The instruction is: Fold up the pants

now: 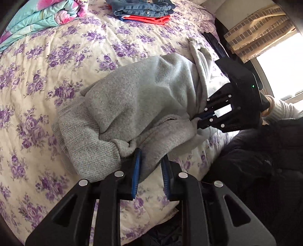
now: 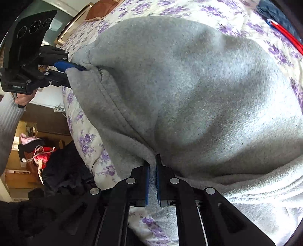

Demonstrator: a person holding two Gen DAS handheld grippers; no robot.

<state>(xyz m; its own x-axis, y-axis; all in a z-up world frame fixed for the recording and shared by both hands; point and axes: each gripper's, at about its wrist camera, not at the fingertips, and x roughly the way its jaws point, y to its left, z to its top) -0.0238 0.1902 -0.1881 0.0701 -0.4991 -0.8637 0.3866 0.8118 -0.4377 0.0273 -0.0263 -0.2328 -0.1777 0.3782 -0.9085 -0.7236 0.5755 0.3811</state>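
Note:
Grey fleece pants (image 1: 142, 94) lie bunched on a bed with a purple-flowered cover (image 1: 37, 94), ribbed cuff end toward the left. My left gripper (image 1: 151, 157) is at their near edge with thick grey fabric filling the gap between its blue pads. In the right wrist view it (image 2: 75, 71) shows at the upper left, clamped on the same edge of the pants (image 2: 189, 85). My right gripper (image 2: 152, 162) is shut on a fold of the pants, its pads nearly together. In the left wrist view it (image 1: 197, 119) bites the pants' right end.
A folded stack of jeans (image 1: 144, 9) over a red garment (image 1: 151, 19) sits at the bed's far side, beside a turquoise floral quilt (image 1: 37, 17). Dark clothing (image 1: 265, 160) is piled off the bed's right edge. A curtained window (image 1: 259, 34) is behind.

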